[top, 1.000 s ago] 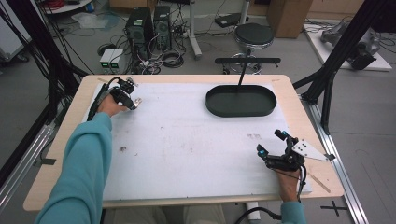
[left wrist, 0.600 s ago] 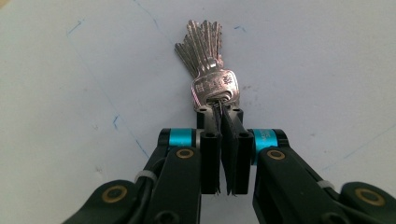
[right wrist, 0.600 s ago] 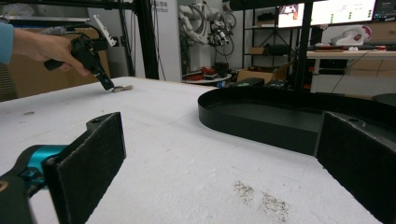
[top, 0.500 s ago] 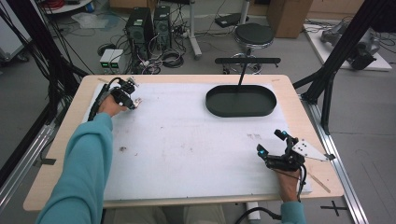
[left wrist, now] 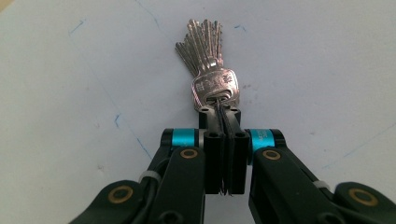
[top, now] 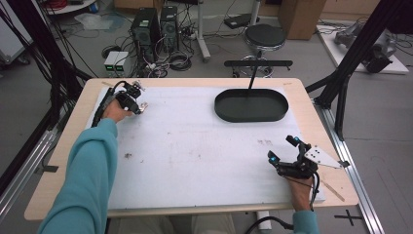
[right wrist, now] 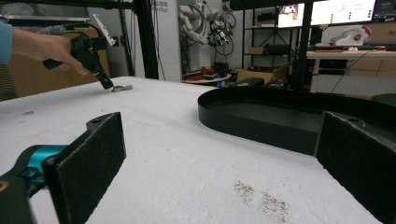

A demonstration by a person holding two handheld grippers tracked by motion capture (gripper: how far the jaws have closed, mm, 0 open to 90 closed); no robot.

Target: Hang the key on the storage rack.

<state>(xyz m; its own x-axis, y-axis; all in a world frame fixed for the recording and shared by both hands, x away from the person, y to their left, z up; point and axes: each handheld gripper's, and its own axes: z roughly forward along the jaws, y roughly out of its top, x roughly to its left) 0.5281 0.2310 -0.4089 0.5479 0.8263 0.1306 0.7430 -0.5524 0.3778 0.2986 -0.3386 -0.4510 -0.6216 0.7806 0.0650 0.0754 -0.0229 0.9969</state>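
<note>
At the far left of the counter, the left claw is clamped shut on the keys, which lie fanned on the white mat; nothing has shifted in the last second, so I judge the lift not begun. The tray waits mid-right. The right claw rests wide open, holding nothing.

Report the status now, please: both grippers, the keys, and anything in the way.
Left gripper shut on the bunch of keys, far left of the white mat. Right gripper open, idle, near right. Black oval tray far right; path between looks open.
</note>
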